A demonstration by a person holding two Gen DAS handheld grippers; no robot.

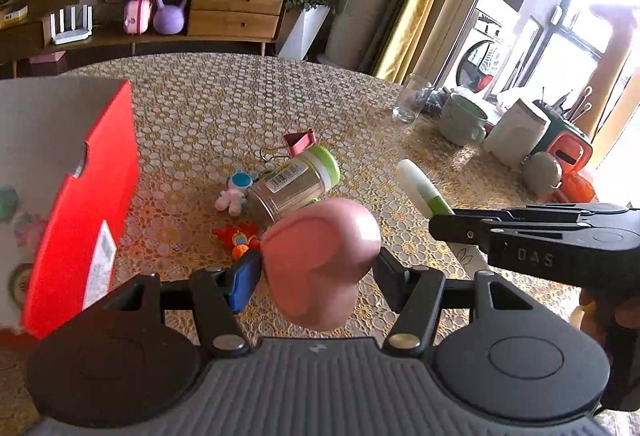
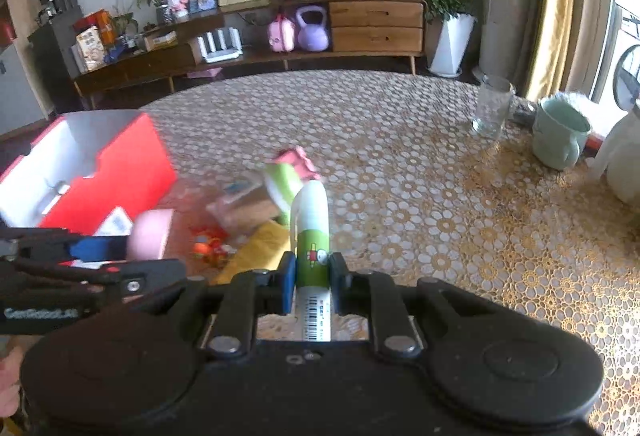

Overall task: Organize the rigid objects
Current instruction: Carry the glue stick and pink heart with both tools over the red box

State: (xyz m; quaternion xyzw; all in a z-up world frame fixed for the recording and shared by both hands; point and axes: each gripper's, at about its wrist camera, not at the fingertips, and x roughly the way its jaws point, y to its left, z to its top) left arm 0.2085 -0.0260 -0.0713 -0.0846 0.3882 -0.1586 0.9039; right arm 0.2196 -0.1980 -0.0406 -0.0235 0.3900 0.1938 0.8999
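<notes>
My left gripper [image 1: 318,272] is shut on a pink heart-shaped object [image 1: 320,260] and holds it above the table, right of the open red box [image 1: 84,203]. My right gripper [image 2: 312,278] is shut on a white and green tube [image 2: 313,236], also seen in the left wrist view [image 1: 424,195]. On the table ahead lie a clear jar with a green lid [image 1: 296,183], a pink binder clip [image 1: 300,141], a small white and blue toy figure [image 1: 234,191] and an orange toy [image 1: 240,238]. The red box [image 2: 100,171] stands at the left.
A glass [image 1: 410,101], a pale green mug [image 1: 462,119], a white jug [image 1: 516,131] and orange items [image 1: 568,167] stand along the table's right side. A yellow packet [image 2: 260,248] lies near the toys. A sideboard [image 1: 236,11] stands beyond the table.
</notes>
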